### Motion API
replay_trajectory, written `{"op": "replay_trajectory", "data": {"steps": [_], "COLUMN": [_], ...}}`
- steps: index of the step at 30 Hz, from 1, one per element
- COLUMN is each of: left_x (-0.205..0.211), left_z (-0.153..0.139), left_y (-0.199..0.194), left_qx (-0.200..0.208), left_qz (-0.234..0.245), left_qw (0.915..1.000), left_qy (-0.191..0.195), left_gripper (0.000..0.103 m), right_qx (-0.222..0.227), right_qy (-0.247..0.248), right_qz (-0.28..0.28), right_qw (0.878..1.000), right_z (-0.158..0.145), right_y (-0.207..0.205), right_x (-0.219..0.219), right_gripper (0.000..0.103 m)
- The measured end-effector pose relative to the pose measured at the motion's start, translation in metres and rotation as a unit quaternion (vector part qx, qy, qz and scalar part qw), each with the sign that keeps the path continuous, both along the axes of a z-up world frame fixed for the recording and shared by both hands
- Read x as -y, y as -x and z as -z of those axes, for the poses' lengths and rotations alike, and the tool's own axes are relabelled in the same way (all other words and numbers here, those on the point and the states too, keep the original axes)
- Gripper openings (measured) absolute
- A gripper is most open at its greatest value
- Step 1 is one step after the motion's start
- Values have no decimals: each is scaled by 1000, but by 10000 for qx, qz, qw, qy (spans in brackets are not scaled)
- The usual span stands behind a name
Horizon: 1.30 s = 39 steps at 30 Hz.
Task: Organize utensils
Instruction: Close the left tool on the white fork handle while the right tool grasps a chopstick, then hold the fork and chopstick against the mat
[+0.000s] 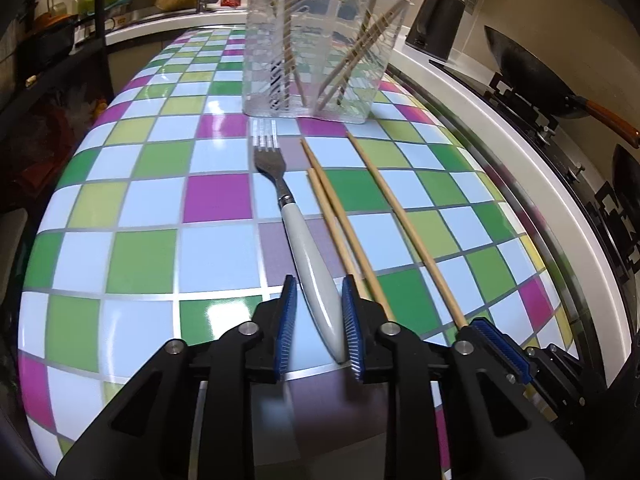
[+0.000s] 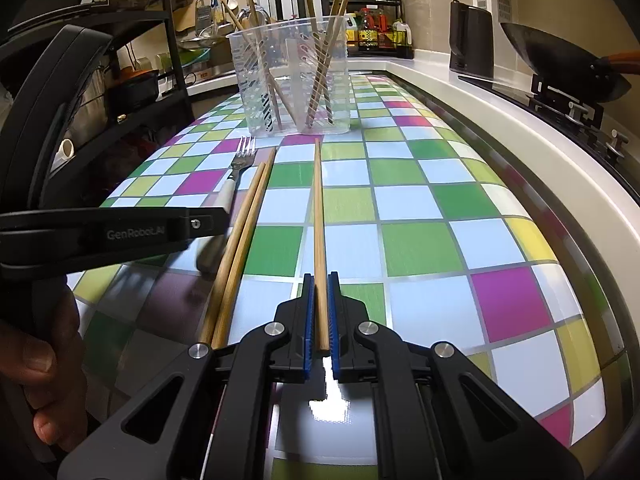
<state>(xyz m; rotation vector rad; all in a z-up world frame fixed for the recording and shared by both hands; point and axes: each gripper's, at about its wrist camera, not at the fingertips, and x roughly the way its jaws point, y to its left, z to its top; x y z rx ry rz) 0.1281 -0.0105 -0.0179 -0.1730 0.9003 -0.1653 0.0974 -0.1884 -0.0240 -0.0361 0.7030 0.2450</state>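
Note:
A fork [image 1: 298, 236] with a white handle lies on the checkered table, tines toward a clear plastic utensil holder [image 1: 320, 48] that holds several chopsticks. My left gripper [image 1: 319, 288] is open, its blue pads either side of the fork handle with gaps showing. Two chopsticks [image 1: 336, 216] lie together right of the fork. A single chopstick [image 2: 319, 216] lies further right; my right gripper [image 2: 320, 280] is shut on its near end, still low at the table. The fork [image 2: 234, 176], the pair [image 2: 240, 240] and the holder [image 2: 292, 80] also show in the right wrist view.
A white counter edge [image 2: 520, 136] runs along the right with a stove, a wok [image 2: 560, 64] and a black kettle [image 2: 470, 40]. A black shelf rack [image 2: 132, 80] stands at the left. The left gripper's body [image 2: 100, 236] crosses the right wrist view.

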Motion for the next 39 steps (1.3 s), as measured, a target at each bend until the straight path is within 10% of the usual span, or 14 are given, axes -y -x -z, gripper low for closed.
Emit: {"op": "replay_trajectory", "data": {"steps": [39], "left_x": [-18], "left_z": [6], "left_y": [41], "left_qx": [361], "left_qz": [-437], "left_qw": [9953], "left_qy": [-790], "left_gripper": [19], "right_qx": [-17], "right_qy": [96], "right_qz": [421], "right_qw": [9991], "right_z": [-1], "right_y": [-1], "right_x": [6], "right_gripper": [8]}}
